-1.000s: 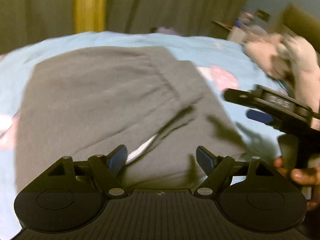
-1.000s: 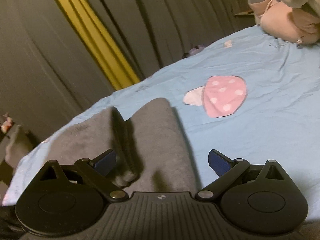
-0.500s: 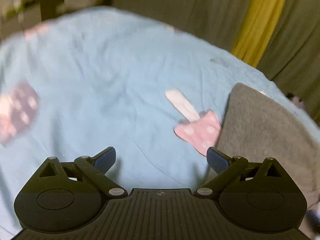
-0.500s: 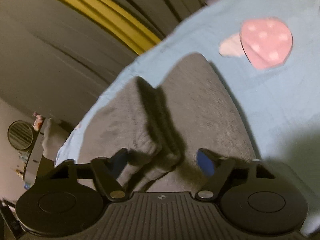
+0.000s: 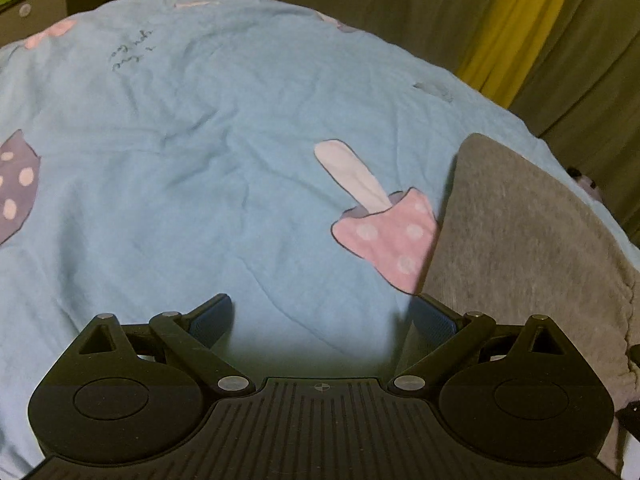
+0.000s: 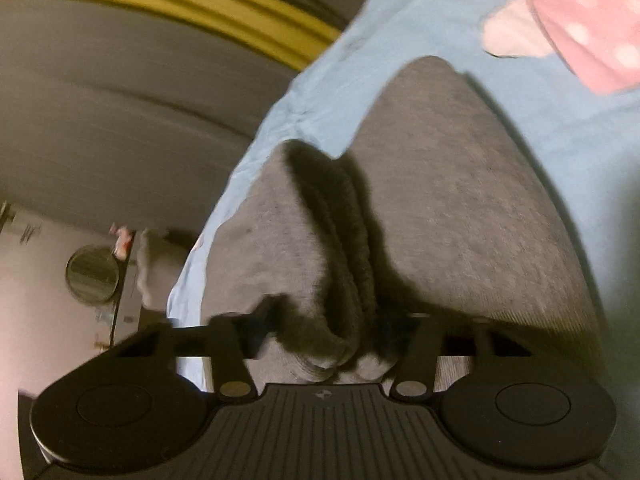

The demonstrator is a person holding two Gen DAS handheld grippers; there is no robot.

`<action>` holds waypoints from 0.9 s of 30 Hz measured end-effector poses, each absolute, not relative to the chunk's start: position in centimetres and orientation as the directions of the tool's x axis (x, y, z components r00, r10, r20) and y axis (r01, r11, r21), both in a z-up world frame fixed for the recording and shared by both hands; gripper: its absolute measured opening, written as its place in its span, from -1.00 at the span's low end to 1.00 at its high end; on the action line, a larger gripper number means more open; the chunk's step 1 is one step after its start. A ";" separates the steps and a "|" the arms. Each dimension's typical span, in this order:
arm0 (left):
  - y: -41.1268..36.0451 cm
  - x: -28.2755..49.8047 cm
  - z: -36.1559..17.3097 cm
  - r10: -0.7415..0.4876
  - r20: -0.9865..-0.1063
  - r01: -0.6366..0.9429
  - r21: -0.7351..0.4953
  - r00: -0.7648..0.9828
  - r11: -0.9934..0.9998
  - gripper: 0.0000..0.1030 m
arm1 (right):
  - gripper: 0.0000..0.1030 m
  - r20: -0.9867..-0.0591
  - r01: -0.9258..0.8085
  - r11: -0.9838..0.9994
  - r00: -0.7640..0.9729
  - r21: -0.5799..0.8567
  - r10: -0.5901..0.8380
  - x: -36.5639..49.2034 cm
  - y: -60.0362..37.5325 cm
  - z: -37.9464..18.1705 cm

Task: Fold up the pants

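Observation:
Grey pants (image 5: 520, 240) lie folded on the blue bedsheet (image 5: 200, 140) at the right of the left wrist view. My left gripper (image 5: 322, 308) hangs open over bare sheet, and its right fingertip (image 5: 432, 318) sits at the pants' left edge with nothing between the fingers. In the right wrist view the pants (image 6: 460, 200) fill the middle. A raised, bunched fold (image 6: 340, 280) of them stands between the fingers of my right gripper (image 6: 340, 320). Its jaws are closing on that fold, which touches both blurred fingers.
The sheet carries a pink mushroom print (image 5: 392, 236) beside the pants and a purple one (image 5: 16, 184) at the far left. Grey curtains with a yellow stripe (image 5: 520, 12) hang behind the bed. A round object (image 6: 92, 274) and furniture stand past the bed's edge.
My left gripper swung off the pants to the sheet on their left and opened wider. My right gripper dropped onto the pants, and its jaws narrowed around a fold.

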State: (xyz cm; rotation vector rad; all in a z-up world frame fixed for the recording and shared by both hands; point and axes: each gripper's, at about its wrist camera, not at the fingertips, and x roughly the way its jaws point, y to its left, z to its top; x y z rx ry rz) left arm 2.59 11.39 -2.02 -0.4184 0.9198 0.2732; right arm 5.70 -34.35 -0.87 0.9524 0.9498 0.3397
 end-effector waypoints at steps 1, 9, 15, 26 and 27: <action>11.3 2.6 -2.0 0.053 -0.815 -0.398 -0.223 0.577 0.890 0.94 | -0.02 -0.540 0.147 0.567 0.564 0.810 0.625 5.8 -34.4 -1.0; 10.8 2.7 -2.1 0.042 -0.813 -0.378 -0.224 0.581 0.898 0.94 | 0.68 -0.533 0.139 0.548 0.516 0.825 0.671 7.8 -32.2 -1.1; 10.6 2.1 -1.8 -0.004 -0.788 -0.338 -0.268 0.615 0.902 0.94 | -0.19 -0.596 0.121 0.650 0.549 0.750 0.586 7.0 -30.2 0.2; 4.1 -1.2 1.2 -0.172 -0.693 0.076 -0.167 0.700 0.983 0.94 | -0.23 -0.476 0.059 0.591 0.660 0.804 0.581 5.9 -29.0 6.7; 3.4 -1.1 1.0 -0.172 -0.709 0.099 -0.143 0.684 0.985 0.94 | -0.23 -0.468 0.057 0.586 0.666 0.808 0.581 5.8 -29.0 7.1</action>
